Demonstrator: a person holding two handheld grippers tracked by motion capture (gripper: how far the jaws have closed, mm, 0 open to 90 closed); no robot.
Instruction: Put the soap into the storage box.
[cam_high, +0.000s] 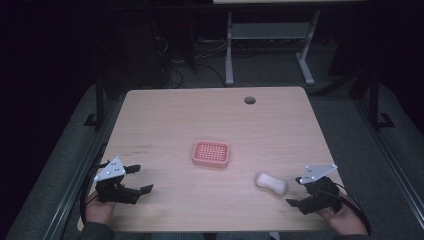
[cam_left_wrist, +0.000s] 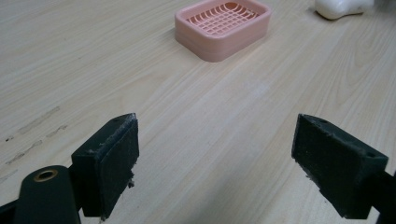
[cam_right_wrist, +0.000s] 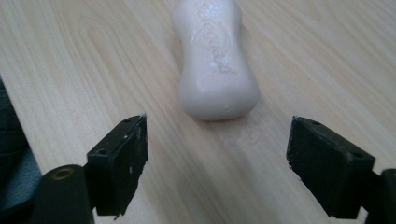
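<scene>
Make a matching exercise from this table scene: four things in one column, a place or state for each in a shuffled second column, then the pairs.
Things:
1. soap bar
2. soap dish
3. left gripper
4. cable hole

Places or states:
A. pink, empty, mid-table
B. far edge of the table
C. open, near left corner
D. white, lying just ahead of the open right gripper

Pairs: 1-D, 2-A, 3-C, 4-B
</scene>
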